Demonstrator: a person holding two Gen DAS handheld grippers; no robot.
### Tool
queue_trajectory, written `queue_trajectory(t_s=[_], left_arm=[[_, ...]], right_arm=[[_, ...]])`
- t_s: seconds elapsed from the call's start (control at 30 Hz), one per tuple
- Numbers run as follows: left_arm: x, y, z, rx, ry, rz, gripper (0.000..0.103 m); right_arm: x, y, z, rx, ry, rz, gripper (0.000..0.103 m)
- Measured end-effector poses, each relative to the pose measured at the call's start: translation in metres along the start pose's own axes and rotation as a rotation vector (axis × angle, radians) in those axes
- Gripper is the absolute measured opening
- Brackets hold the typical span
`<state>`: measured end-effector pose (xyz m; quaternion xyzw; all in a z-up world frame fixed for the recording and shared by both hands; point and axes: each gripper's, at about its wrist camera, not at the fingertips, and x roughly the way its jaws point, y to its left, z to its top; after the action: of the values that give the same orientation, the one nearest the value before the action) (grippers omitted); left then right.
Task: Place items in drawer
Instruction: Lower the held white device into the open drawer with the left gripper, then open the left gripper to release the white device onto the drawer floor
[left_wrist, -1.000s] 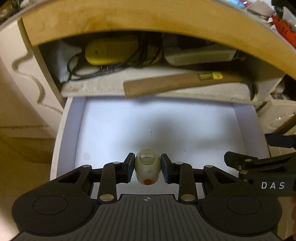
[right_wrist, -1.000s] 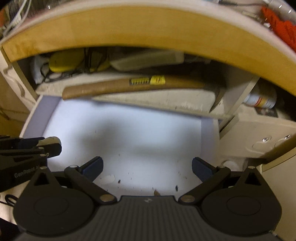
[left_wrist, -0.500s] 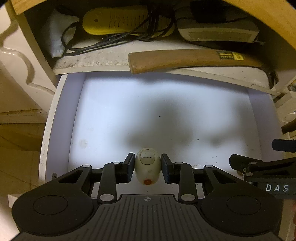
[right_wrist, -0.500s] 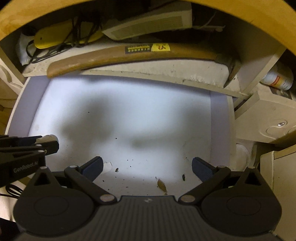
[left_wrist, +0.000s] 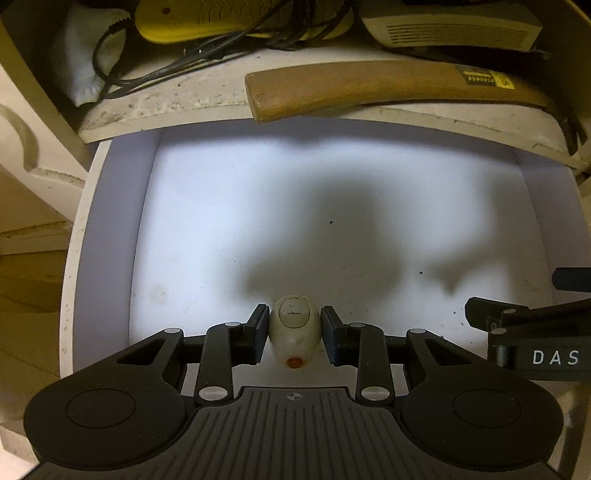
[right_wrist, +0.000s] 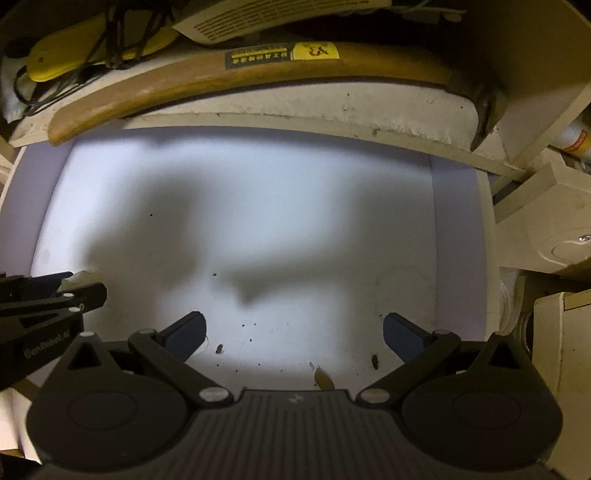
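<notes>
Left gripper is clamping the small cream egg-shaped gadget right now, pads pressing on both of its flanks, orange dot end pointing back toward my hand and the rounded end pointing forward into the drawer. I'm holding it over the near edge of the white drawer, whose floor is lying straight ahead and below, bare apart from a few dark specks. Right gripper is hanging beside it with its jaws spread wide and nothing between them, hovering over the drawer's near right part, where crumbs and a small brown scrap are lying.

What matters now: the gadget's long axis is running front to back, in line with my left fingers, so it is pointing into the drawer's depth. The left hand is the one carrying it, so the left hand is the one doing the placing; the right is only standing by. I'm judging the drop spot to be ahead and down, on the open floor, well short of the shelf above the drawer's back, where the wooden hammer handle is jutting over the edge. How high the gadget is hanging above the floor, I'm not able to tell from here.
</notes>
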<state>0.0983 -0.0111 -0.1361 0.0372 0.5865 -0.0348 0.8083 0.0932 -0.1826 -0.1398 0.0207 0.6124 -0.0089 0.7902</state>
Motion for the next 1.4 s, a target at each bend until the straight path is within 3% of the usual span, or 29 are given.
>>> queue_trajectory(t_s=[0.63,0.7,0.77,1.0,1.13,1.4], left_arm=[[0.024,-0.012,0.002,0.026,0.038,0.038,0.03],[0.025,-0.014,0.002,0.031,0.038,0.047,0.036],[0.025,-0.014,0.002,0.024,0.035,0.055,0.062],[0.019,-0.01,0.007,-0.004,0.044,0.074,0.084],[0.014,-0.014,0.01,0.023,0.041,0.089,0.103],[0.017,-0.017,0.015,0.033,0.053,0.073,0.103]], right_arm=[[0.015,-0.001,0.008,0.005,0.014,-0.013,0.102],[0.015,-0.003,0.008,0.007,0.013,-0.016,0.102],[0.014,-0.004,0.008,0.008,0.013,-0.018,0.102],[0.011,-0.012,0.011,0.029,0.008,-0.022,0.102],[0.01,-0.019,0.014,0.05,0.0,-0.022,0.102],[0.01,-0.02,0.013,0.072,-0.009,-0.02,0.102]])
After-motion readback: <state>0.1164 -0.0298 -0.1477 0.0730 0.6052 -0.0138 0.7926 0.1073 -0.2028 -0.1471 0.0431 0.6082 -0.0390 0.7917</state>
